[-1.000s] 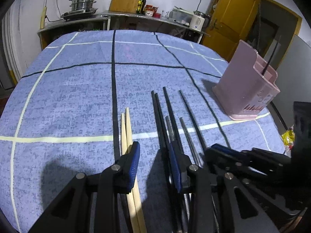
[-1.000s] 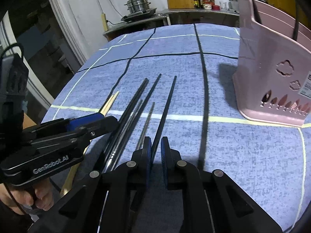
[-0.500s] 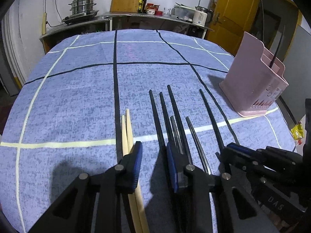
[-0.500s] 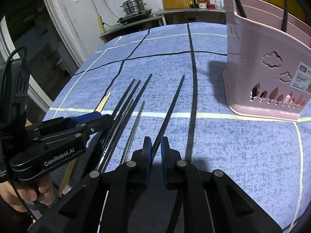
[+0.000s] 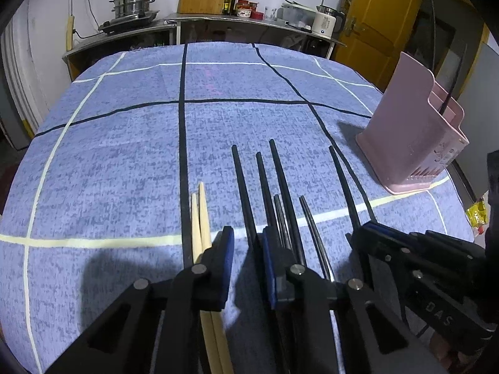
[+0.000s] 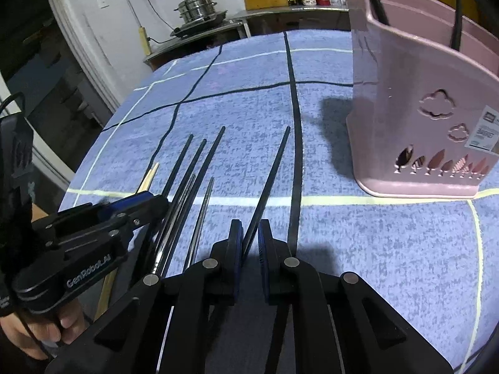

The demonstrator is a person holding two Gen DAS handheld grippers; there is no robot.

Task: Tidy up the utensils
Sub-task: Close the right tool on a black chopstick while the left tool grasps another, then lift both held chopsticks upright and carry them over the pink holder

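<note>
- The right gripper (image 6: pixel 249 240) has its jaws clamped on one black chopstick (image 6: pixel 270 174), whose tip lies toward the pink basket (image 6: pixel 430 118).
- The left gripper (image 5: pixel 246 261) has just been narrowing its jaws around another black chopstick (image 5: pixel 244 193) without yet pressing it.
- More black chopsticks (image 5: pixel 282 187) and a wooden pair (image 5: pixel 199 221) lie side by side on the tabletop (image 5: pixel 124 155).

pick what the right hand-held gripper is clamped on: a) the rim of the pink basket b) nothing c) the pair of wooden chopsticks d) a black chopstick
d: in the right wrist view the right hand-held gripper has its blue pads shut on a single black chopstick that angles toward the pink utensil basket, while the wooden chopsticks lie on the blue tablecloth.
</note>
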